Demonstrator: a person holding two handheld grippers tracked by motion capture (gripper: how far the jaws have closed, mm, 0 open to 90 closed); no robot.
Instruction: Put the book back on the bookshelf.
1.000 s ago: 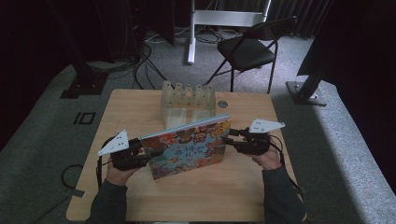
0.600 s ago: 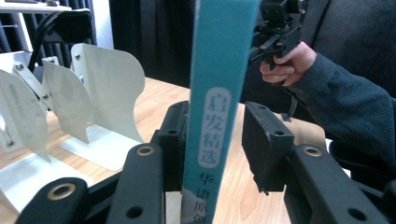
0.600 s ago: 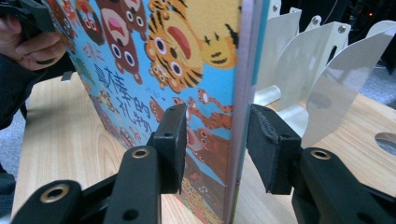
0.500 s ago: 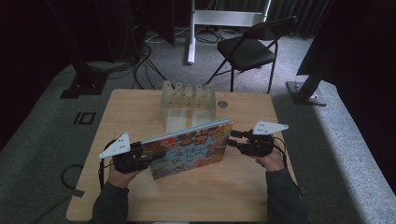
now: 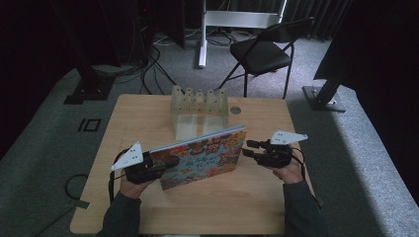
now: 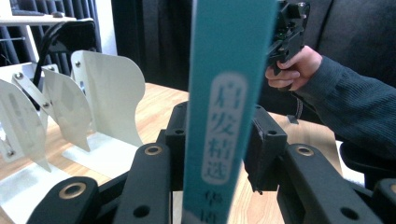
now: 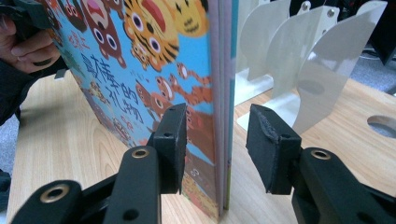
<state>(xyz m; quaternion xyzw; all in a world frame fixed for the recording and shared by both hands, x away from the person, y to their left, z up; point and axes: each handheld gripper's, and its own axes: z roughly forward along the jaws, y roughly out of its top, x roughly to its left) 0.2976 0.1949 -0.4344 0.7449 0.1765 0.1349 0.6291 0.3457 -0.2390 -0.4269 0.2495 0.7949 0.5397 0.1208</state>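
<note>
The picture book (image 5: 200,158) is standing upright on its lower edge on the wooden table (image 5: 148,113), stretched between the two tongs, its bright animal cover facing the person. The left gripper (image 5: 148,170) is clamping the spine end: in the left gripper view the teal spine (image 6: 226,107) is rising straight up between the jaws, and both black pads are pressing against it. That grip is likely what is keeping the book from tipping.

The right gripper (image 5: 257,150) is sitting at the opposite, open edge of the book. In the right gripper view its jaws are standing apart with the page edge (image 7: 222,107) between them; the pad on the cover side is lying against or just beside the cover, while the other pad is clear of the back, with a gap showing. So this one is not yet gripping, and appears to be lining up to close on the free edge.

Beyond the book, on the far side from both tongs, the white divider rack (image 5: 199,111) is waiting, its curved plates (image 7: 327,60) standing upright with slots between them. Judging by this arrangement, the book is being held vertical at both ends so that it can be carried level and slid into one of those slots without twisting.
</note>
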